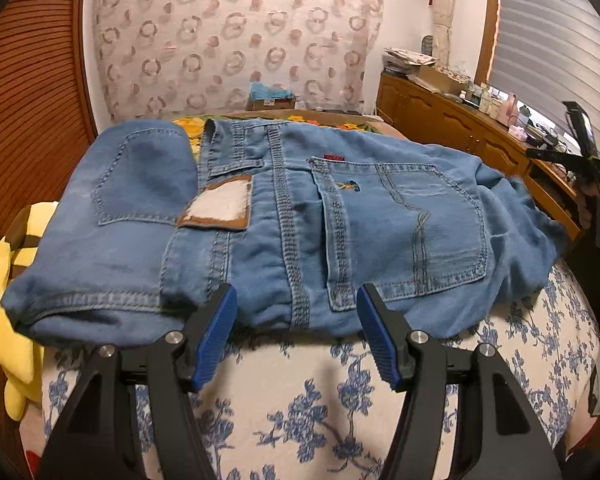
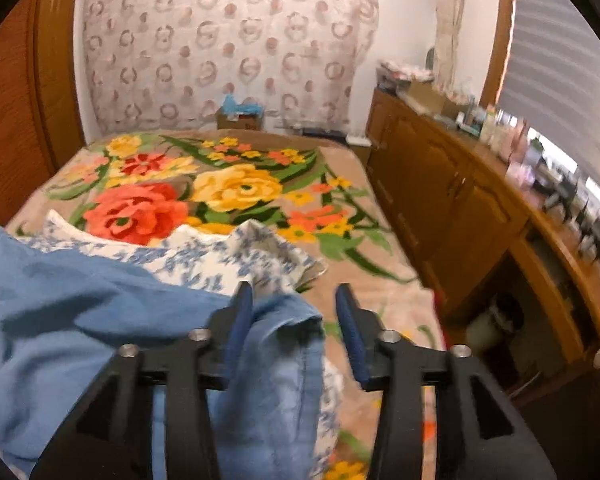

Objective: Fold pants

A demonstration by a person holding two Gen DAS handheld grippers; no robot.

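Note:
Blue jeans (image 1: 284,216) lie on a bed over a blue-and-white floral cloth (image 1: 300,408), seat side up, with both back pockets and a leather patch showing. My left gripper (image 1: 296,320) is open, its blue pads just at the jeans' near edge, holding nothing. The right gripper's body shows at the far right of the left wrist view (image 1: 584,160), near the trouser legs. In the right wrist view the right gripper (image 2: 294,312) is open, with a fold of the jeans (image 2: 276,344) lying loosely between its fingers.
A yellow plush toy (image 1: 4,304) lies at the bed's left edge. A flowered blanket (image 2: 236,188) covers the far half of the bed. A wooden cabinet (image 2: 460,208) with clutter on top runs along the right. A wooden door stands at the left.

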